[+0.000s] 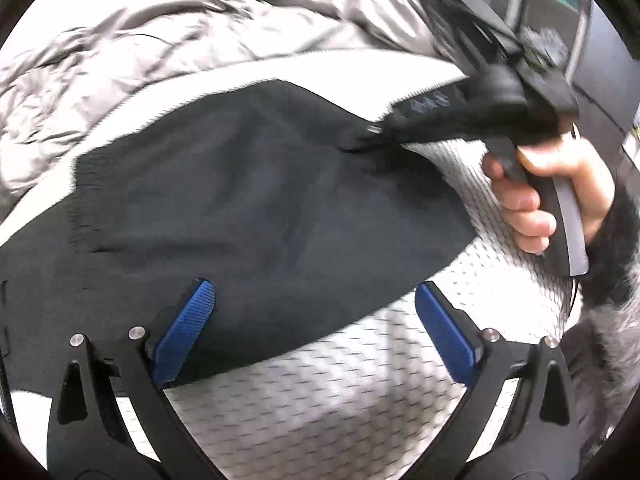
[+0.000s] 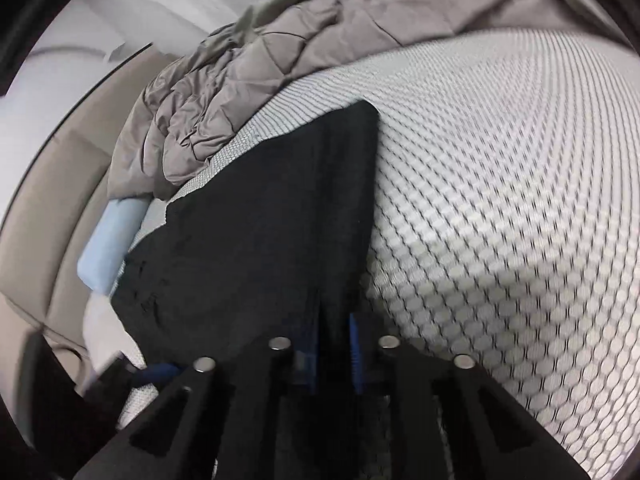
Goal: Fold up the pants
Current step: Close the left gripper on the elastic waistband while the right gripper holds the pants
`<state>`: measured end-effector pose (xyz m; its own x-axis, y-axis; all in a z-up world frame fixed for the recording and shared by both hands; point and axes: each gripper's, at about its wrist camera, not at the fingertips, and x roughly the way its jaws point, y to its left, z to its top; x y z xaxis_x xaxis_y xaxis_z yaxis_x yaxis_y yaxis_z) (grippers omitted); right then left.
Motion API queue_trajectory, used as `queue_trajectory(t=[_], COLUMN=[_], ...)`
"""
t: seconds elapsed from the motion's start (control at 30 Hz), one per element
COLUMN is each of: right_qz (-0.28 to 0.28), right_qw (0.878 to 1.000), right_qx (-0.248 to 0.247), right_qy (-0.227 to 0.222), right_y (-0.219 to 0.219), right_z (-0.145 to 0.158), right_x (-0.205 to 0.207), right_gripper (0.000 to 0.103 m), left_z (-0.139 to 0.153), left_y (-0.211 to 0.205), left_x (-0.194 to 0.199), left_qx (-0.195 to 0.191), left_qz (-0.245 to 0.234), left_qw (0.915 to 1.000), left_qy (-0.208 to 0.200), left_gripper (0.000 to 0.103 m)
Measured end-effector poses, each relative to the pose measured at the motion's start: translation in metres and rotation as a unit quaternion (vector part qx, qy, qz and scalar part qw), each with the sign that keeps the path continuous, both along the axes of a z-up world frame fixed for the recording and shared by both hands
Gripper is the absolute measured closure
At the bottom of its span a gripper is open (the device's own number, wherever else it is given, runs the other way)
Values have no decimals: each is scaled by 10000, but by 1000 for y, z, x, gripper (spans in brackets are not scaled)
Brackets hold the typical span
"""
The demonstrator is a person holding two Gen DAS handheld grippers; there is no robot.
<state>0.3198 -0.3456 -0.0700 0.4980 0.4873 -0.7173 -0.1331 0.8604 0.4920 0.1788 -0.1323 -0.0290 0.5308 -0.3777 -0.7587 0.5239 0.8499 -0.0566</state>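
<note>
The dark pants (image 1: pixel 248 200) lie spread on a white patterned mattress (image 1: pixel 360 400). My left gripper (image 1: pixel 316 328) hovers wide open over their near edge, blue pads (image 1: pixel 188 332) apart, nothing pinched between them. At the upper right of the left wrist view, my right gripper (image 1: pixel 374 130), held by a hand (image 1: pixel 532 192), is shut on a corner of the pants. In the right wrist view the right gripper (image 2: pixel 334 356) has its blue pads closed on a fold of the pants (image 2: pixel 260 232), which stretch away from it.
A crumpled grey quilted blanket (image 1: pixel 180 40) lies along the far side of the mattress (image 2: pixel 500 184). A light blue folded item (image 2: pixel 106 236) sits at the mattress edge beside a beige padded surface (image 2: pixel 52 184). A furry grey sleeve (image 1: pixel 616 280) is at right.
</note>
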Motion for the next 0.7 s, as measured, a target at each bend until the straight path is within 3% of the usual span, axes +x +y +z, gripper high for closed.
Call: queue_trajectory(t=[0.1,0.17,0.2,0.27,0.33,0.43,0.5,0.6,0.7], right_qz=[-50,-159,-175,-326,-364,172,662,1227,1335], right_qw=[9992,9907,9879,9857,9821,9845,9864,9801,9720], right_qx=[-301,-1332,-1533,-1633,-1722,-1425,-1206,-1458,-1860], right_qy=[-249,-230,-187,-267,-672,-1010,-894,-558,-535], right_y=[0,12,13,15,17,42,62,93,83], right_z=[17,15,14,20,35,50,43,16,7], right_x=[8,12,10,-1,-22,-45,-49,-48,-50], right_gripper=[91,80,77,77,73,70,70,71,71], left_z=[13,16,16,14,13,8,-5,-24,-25], left_y=[32,47,52,56,56,41,30,31,51], left_x=[5,9,12,18,28,41,53,70,72], left_qx=[-225,-303,-282,-216,-237,-181,4,159,-50], left_qz=[376,580,644,737,678,433,303,219,268], left_qw=[9989,9975,9971,9966,9970,9985,9995,9996,9993], left_qy=[-151,-273,-306,-287,-275,-278,-66,110,236], left_gripper=[3,3,3,3,6,30,66,79,94])
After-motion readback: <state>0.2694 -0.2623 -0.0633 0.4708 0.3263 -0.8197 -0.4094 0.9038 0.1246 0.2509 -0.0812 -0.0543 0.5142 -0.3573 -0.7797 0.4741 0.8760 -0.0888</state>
